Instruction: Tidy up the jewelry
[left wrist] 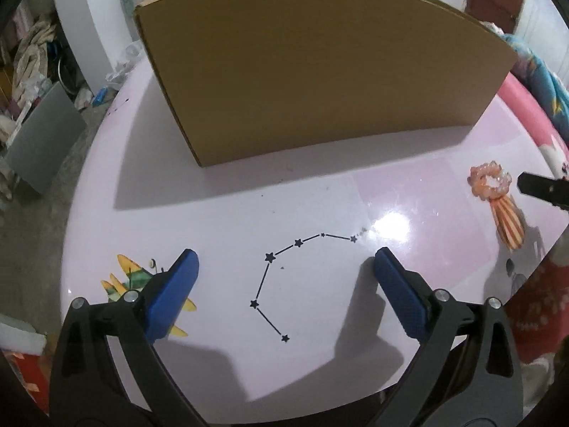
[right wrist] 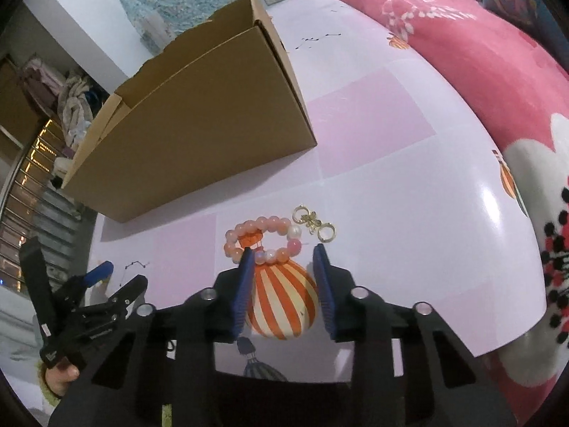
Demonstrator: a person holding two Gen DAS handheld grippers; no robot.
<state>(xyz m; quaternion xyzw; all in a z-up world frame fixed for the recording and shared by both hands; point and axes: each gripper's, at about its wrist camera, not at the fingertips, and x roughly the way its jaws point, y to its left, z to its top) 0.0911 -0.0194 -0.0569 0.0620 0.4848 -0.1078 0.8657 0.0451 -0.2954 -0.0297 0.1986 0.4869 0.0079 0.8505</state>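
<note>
A: Right wrist view shows the bead bracelet (right wrist: pixel 263 240) lying flat on the desk (right wrist: pixel 409 192), just in front of the right claw (right wrist: pixel 284 254). It lies partly over the printed balloon picture (right wrist: pixel 282 302).

B: Is the claw holding it?

A: Not yet, I think. The blue pads (right wrist: pixel 245 284) stand partly apart. The near arc of beads is between the tips, and the left pad seems to touch it, but I see no real pinch.

B: How will the bracelet handle?

A: I judge it light and floppy, probably beads on a stretch cord. The beads are round and glossy, so they can slip on the smooth desk. It is better to pinch across the near arc, one pad inside the ring and one outside.

B: Which way does it point?

A: It is a ring, so it has no real direction. It is a little wider from left to right in this view. Two white beads sit on the right side.

B: Other pieces?

A: Small gold earrings (right wrist: pixel 314 226) lie just beside it, to the right. The cardboard box (right wrist: pixel 199 142) stands behind, open at the top.

B: And the left claw (left wrist: pixel 286 261)?

A: Spread wide and empty, above bare desk.
</note>
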